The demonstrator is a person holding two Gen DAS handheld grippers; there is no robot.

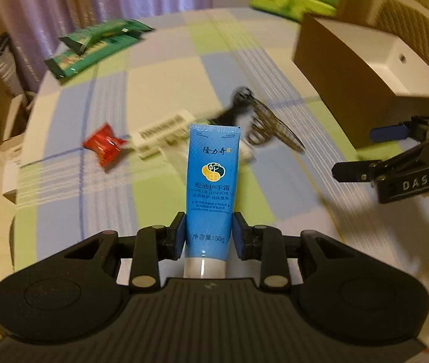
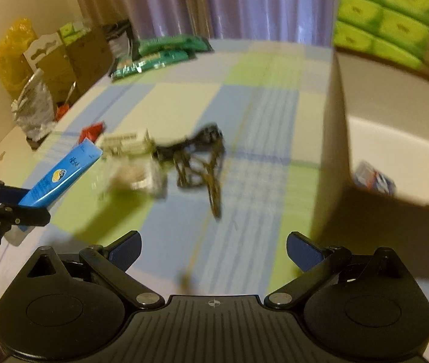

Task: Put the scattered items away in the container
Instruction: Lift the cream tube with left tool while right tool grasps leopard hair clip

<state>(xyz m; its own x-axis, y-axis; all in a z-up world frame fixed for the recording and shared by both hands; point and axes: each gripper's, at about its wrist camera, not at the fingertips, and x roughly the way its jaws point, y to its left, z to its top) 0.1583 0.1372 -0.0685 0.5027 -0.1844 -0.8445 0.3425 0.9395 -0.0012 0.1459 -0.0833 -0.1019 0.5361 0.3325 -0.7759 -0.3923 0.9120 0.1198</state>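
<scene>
A blue hand-cream tube (image 1: pixel 211 175) stands up between the pads of my left gripper (image 1: pixel 209 234), which is shut on it above the checked tablecloth; the right wrist view shows the same tube (image 2: pixel 63 175) at the far left. My right gripper (image 2: pixel 214 249) hangs open over the cloth with nothing between its fingers, and it appears at the right edge of the left wrist view (image 1: pixel 362 151). On the cloth lie a red candy (image 1: pixel 105 146), a white strip pack (image 1: pixel 163 131), a dark hair clip (image 2: pixel 199 157) and a clear wrapper (image 2: pixel 142 175). The brown cardboard box (image 1: pixel 353 69) stands at the right, with a small blue-white packet (image 2: pixel 374 178) inside.
Green snack packets (image 1: pixel 93 45) lie at the table's far left edge. Stacked lime-green tissue packs (image 2: pixel 387 18) rise behind the box. Bags and cartons (image 2: pixel 48 69) crowd the floor left of the table (image 2: pixel 260 69).
</scene>
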